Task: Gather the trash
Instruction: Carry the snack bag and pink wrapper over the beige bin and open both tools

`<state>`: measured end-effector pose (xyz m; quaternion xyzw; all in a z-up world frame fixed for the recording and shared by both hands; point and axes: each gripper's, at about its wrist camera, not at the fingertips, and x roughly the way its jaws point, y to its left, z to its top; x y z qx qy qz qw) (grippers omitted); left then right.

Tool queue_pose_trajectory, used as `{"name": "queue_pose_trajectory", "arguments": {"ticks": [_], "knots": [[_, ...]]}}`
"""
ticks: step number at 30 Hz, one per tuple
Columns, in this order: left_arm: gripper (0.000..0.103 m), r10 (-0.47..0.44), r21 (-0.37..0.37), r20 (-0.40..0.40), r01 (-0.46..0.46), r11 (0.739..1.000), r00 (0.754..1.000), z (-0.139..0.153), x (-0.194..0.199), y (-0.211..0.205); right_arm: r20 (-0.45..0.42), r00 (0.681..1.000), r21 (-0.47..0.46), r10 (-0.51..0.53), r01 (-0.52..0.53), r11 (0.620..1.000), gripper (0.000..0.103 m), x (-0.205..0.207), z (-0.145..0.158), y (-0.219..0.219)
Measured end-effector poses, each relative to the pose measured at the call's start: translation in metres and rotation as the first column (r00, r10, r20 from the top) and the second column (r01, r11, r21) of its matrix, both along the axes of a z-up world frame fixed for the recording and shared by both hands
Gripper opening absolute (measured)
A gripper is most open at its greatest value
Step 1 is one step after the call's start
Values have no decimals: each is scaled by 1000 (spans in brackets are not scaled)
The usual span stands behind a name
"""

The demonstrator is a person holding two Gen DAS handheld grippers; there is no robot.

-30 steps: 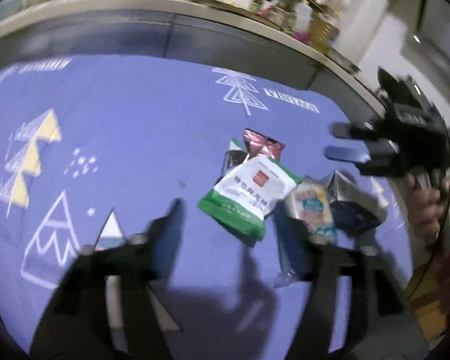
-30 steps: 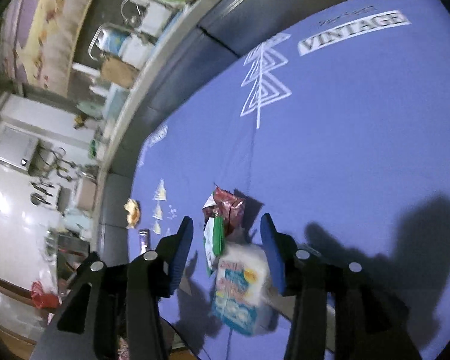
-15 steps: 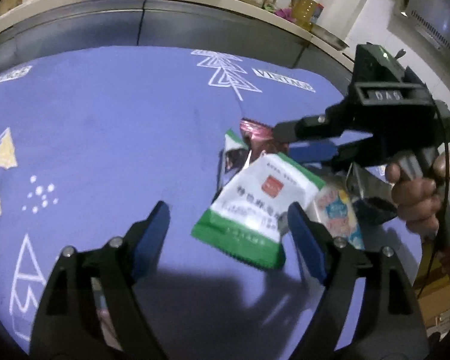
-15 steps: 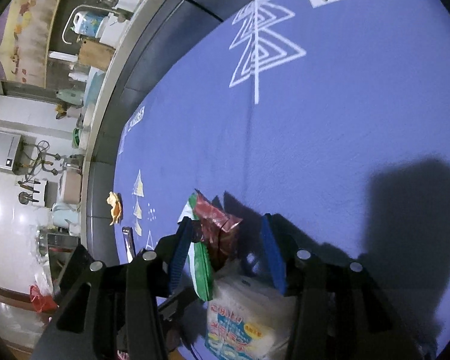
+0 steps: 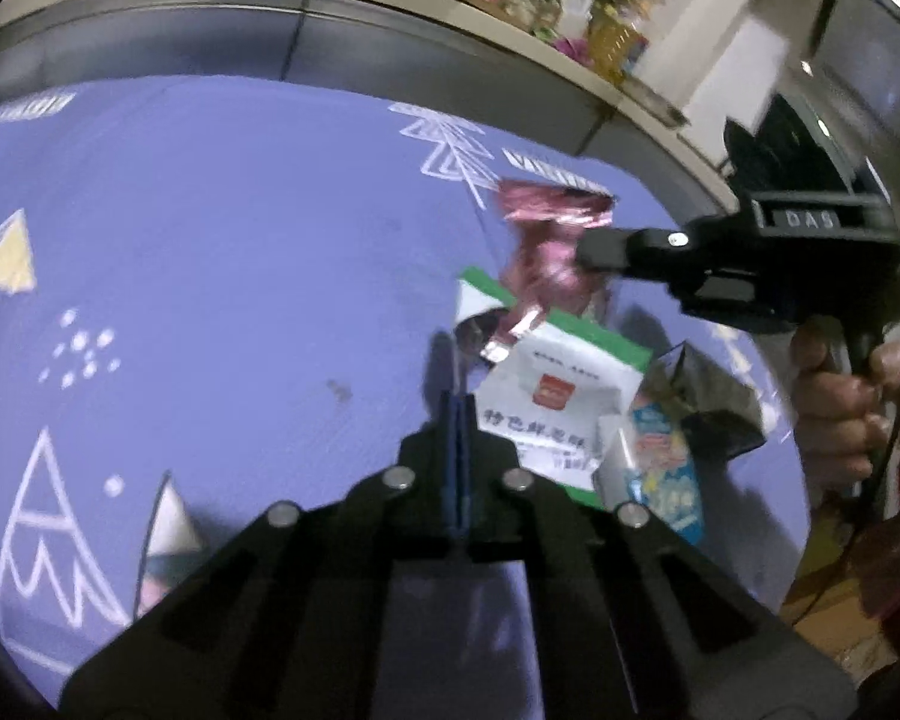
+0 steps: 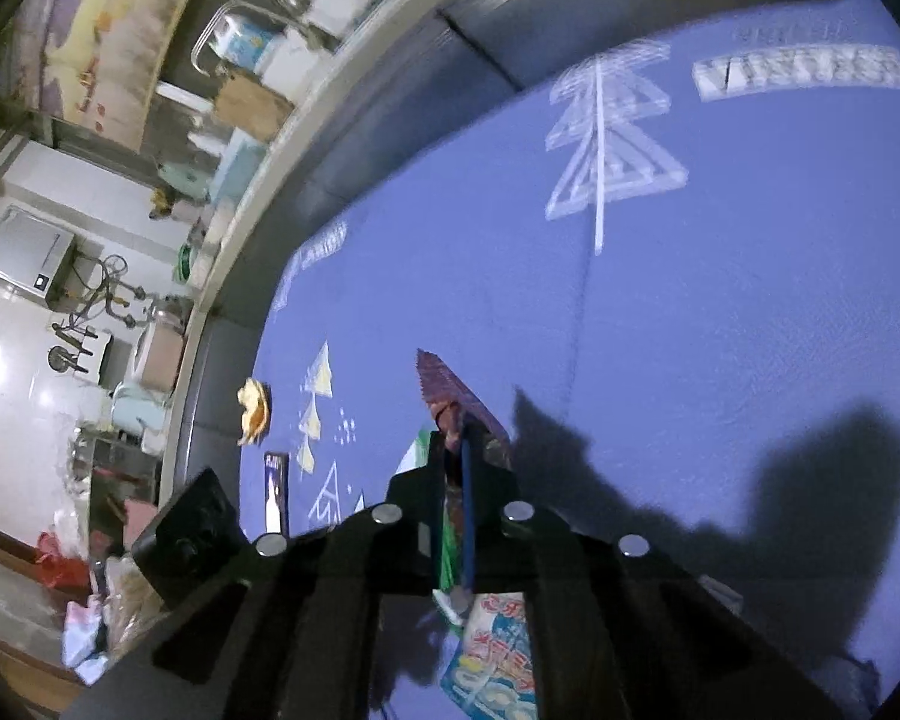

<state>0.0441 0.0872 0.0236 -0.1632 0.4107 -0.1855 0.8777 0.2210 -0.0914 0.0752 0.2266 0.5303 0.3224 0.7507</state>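
On the purple printed cloth [image 5: 222, 228], most of the trash is not yet collected, as far as the pictures show. At the left of the pile, the left gripper [image 5: 457, 414] has its blue pads pressed flat together with nothing visibly between them, its tips just left of the green-and-white packet [image 5: 555, 405], which lies on the cloth. Right of that lie a blue snack pouch [image 5: 666, 468] and a dark foil bag [image 5: 714, 402]. Farther right, the right gripper [image 5: 591, 246] is clamped on the pink foil wrapper [image 5: 546, 240], which hangs lifted above the pile, one piece in hand. Far left in the right wrist view, a yellow scrap [image 6: 253, 411] lies well apart.
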Motion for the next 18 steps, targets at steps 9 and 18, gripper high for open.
{"name": "queue_pose_trajectory", "arguments": {"ticks": [9,18], "knots": [[0,80,-177,17,-76,981,997,22,-32,38,91,994,73,-58,51,996,1,-28,27,-27],[0,-6,-232,56,19,973,998,61,-24,-11,125,978,117,-170,155,981,1,-54,43,-92]]}}
